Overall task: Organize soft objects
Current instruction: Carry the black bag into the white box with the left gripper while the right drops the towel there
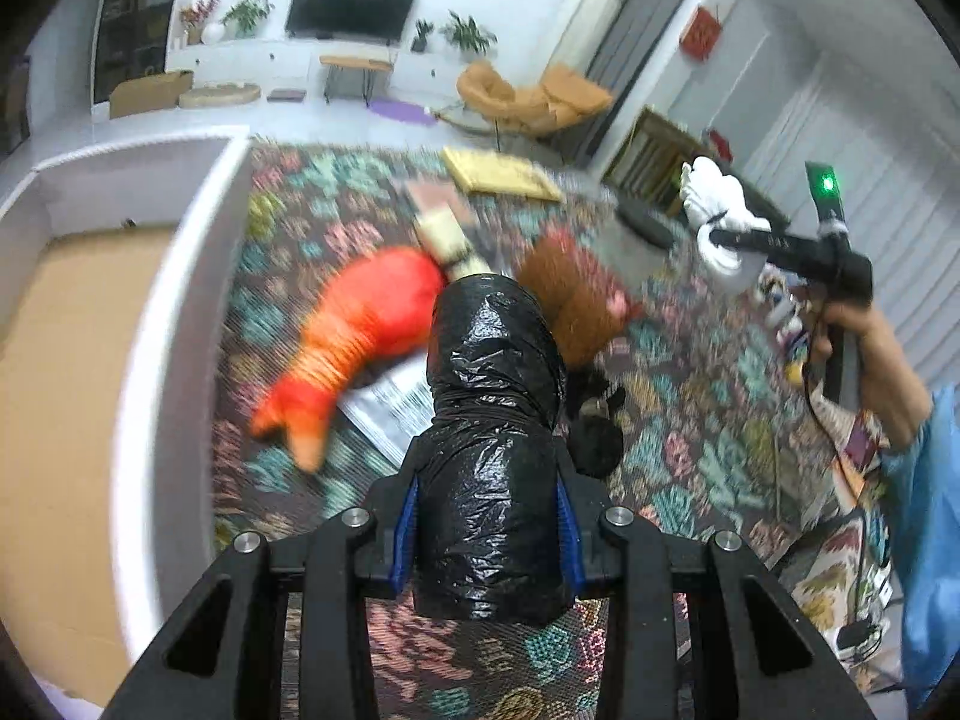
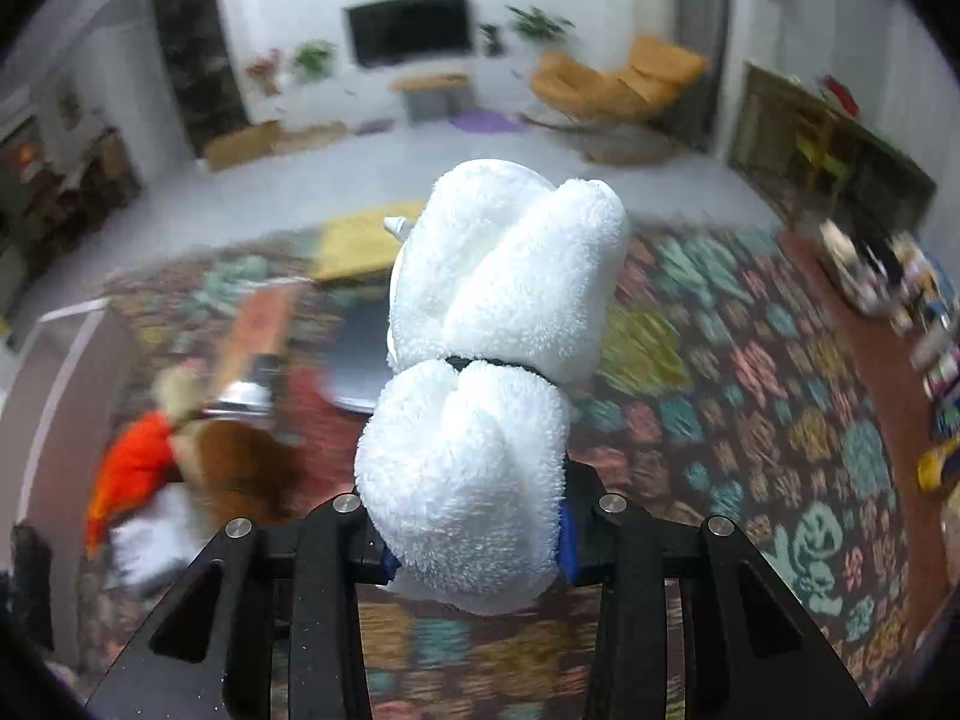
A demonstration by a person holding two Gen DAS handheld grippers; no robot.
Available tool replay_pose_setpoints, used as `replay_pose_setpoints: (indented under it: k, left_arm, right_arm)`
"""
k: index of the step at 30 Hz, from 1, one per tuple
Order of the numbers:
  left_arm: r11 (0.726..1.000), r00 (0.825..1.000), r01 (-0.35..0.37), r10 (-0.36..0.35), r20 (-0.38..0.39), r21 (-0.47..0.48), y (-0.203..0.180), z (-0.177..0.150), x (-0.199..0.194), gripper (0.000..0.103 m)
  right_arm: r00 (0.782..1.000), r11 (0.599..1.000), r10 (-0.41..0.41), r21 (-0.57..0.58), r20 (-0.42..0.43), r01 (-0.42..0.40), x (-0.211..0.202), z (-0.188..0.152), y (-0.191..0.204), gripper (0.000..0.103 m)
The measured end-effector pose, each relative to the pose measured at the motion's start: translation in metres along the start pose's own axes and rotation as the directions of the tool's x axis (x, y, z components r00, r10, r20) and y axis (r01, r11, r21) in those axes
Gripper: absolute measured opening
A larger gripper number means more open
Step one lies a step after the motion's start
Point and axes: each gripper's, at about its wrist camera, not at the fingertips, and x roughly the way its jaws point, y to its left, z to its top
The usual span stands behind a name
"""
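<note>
The left gripper (image 1: 489, 531) has its fingers (image 1: 407, 525) squeezed tight on a roll wrapped in shiny black plastic, the black bundle (image 1: 492, 408); the bundle sits right between the fingers and sticks out away from them, so its long side runs up the middle of the left wrist view, in line with the gripper; the right gripper (image 2: 474, 537) has its fingers (image 2: 567, 531) squeezed on a fluffy white towel roll (image 2: 486, 372) tied round the middle with a dark band; that roll also points straight out from the fingers, up the middle of the right wrist view; both soft things look lifted clear of the colourful rug (image 1: 690, 396); the big thing to watch is the white box (image 1: 180, 312) with the brown bottom; in the left wrist view it fills the left side of the frame, just beside the black bundle, while the right gripper (image 1: 729, 240) is far over at the upper right, held by a hand (image 1: 840, 330); in the right wrist view only the thin white edge of the box (image 2: 66, 324) shows at the far left; so I think the left hand is much nearer the box and should swing left first; an orange plush toy (image 1: 366, 342) and a brown plush toy (image 1: 576, 300) lie on the rug in between, blurry, waiting for a turn.
</note>
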Motion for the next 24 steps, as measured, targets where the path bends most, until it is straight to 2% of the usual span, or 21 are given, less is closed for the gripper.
replay_pose_setpoints:
  k: [3, 5, 6, 7, 10, 11, 12, 13, 14, 15, 16, 18, 19, 20, 22, 24]
  left_arm:
    - [0.999, 0.998, -0.045, 0.046, 0.052, -0.015, 0.024, 0.005, -0.036, 0.036]
    - [0.995, 0.992, -0.100, 0.101, 0.073, -0.024, 0.044, 0.003, -0.056, 0.036]
    - [0.989, 0.986, -0.144, 0.147, 0.080, -0.036, 0.059, 0.000, -0.068, 0.036]
    - [0.983, 0.980, -0.177, 0.180, 0.083, -0.047, 0.069, -0.003, -0.075, 0.037]
    - [0.949, 0.949, -0.301, 0.307, 0.071, -0.091, 0.108, -0.015, -0.097, 0.037]
    - [0.936, 0.937, -0.335, 0.343, 0.067, -0.107, 0.121, -0.019, -0.103, 0.037]
    - [0.925, 0.928, -0.360, 0.368, 0.061, -0.120, 0.129, -0.023, -0.107, 0.037]
    - [0.908, 0.912, -0.397, 0.406, 0.050, -0.137, 0.139, -0.028, -0.111, 0.040]
    - [0.890, 0.897, -0.431, 0.440, 0.037, -0.150, 0.146, -0.032, -0.112, 0.044]
    - [0.877, 0.886, -0.452, 0.462, 0.030, -0.160, 0.153, -0.035, -0.114, 0.059]
    - [0.867, 0.877, -0.468, 0.479, 0.029, -0.170, 0.157, -0.037, -0.115, 0.080]
    - [0.853, 0.860, -0.489, 0.506, 0.060, -0.181, 0.158, -0.041, -0.122, 0.092]
    - [0.851, 0.854, -0.495, 0.513, 0.080, -0.176, 0.156, -0.042, -0.125, 0.093]
    - [0.855, 0.856, -0.491, 0.509, 0.092, -0.167, 0.152, -0.043, -0.127, 0.093]
    - [0.876, 0.871, -0.457, 0.476, 0.123, -0.153, 0.139, -0.044, -0.126, 0.093]
    - [0.912, 0.902, -0.389, 0.405, 0.147, -0.129, 0.125, -0.041, -0.123, 0.093]
  right_arm:
    - [0.994, 0.992, 0.107, -0.071, -0.010, -0.107, -0.027, 0.001, 0.070, 0.040]
    - [0.972, 0.964, 0.235, -0.121, -0.028, -0.237, -0.044, -0.006, 0.137, 0.040]
    - [0.960, 0.951, 0.277, -0.132, -0.038, -0.279, -0.049, -0.009, 0.158, 0.040]
    - [0.934, 0.922, 0.353, -0.147, -0.061, -0.358, -0.055, -0.016, 0.197, 0.040]
    - [0.864, 0.849, 0.490, -0.160, -0.118, -0.504, -0.062, -0.033, 0.277, 0.041]
    - [0.833, 0.820, 0.534, -0.154, -0.142, -0.552, -0.062, -0.040, 0.305, 0.041]
    - [0.808, 0.797, 0.566, -0.142, -0.162, -0.587, -0.060, -0.045, 0.326, 0.044]
    - [0.778, 0.773, 0.601, -0.114, -0.182, -0.624, -0.057, -0.051, 0.351, 0.055]
    - [0.758, 0.757, 0.624, -0.091, -0.192, -0.647, -0.053, -0.055, 0.364, 0.065]
    - [0.726, 0.733, 0.654, -0.060, -0.213, -0.677, -0.047, -0.059, 0.380, 0.087]
    - [0.716, 0.728, 0.662, -0.038, -0.223, -0.684, -0.042, -0.062, 0.386, 0.086]
    - [0.722, 0.736, 0.659, -0.020, -0.209, -0.677, -0.039, -0.068, 0.387, 0.086]
    - [0.748, 0.757, 0.639, -0.027, -0.178, -0.653, -0.039, -0.072, 0.376, 0.086]
    - [0.775, 0.780, 0.614, -0.038, -0.152, -0.625, -0.040, -0.073, 0.366, 0.086]
    - [0.859, 0.858, 0.506, -0.053, -0.078, -0.510, -0.039, -0.080, 0.333, 0.086]
    - [0.954, 0.953, 0.301, -0.031, 0.005, -0.301, -0.036, -0.098, 0.282, 0.086]
